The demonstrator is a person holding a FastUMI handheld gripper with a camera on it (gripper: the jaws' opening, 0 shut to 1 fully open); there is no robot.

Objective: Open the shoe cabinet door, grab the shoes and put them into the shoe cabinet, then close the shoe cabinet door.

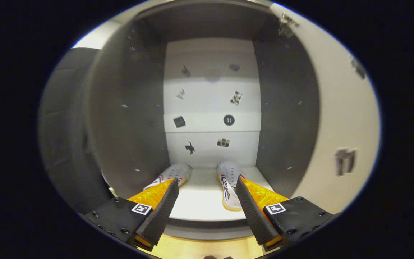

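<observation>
The shoe cabinet (207, 108) stands open, its dark side walls running back to a pale rear panel (212, 100) dotted with small stickers, and its door (340, 118) is swung wide to the right, pale on its inner face, with a hinge (286, 22) near its top corner. The bottom shelf (203, 201) is light and flat, its front edge just ahead of the fingers, with a strip of wooden floor (207, 248) below it. Both shoes already sit on that shelf, toes toward the rear panel: the left shoe (173, 174) by the back-left corner, partly hidden behind the left finger, and the right shoe (228, 183) nearer the right side, reaching from the back edge toward mid-shelf. The gripper (207, 187) hovers at the shelf's front edge with its fingers spread wide and nothing between them, so the placing looks done and closing the door appears to be what remains. The risks, as I judge them: the right finger looks very close to the right shoe's heel and could drag it forward toward the front edge, where the closing door might catch it, and the door stands so far open that a push near the hinge could slip off without swinging it.
</observation>
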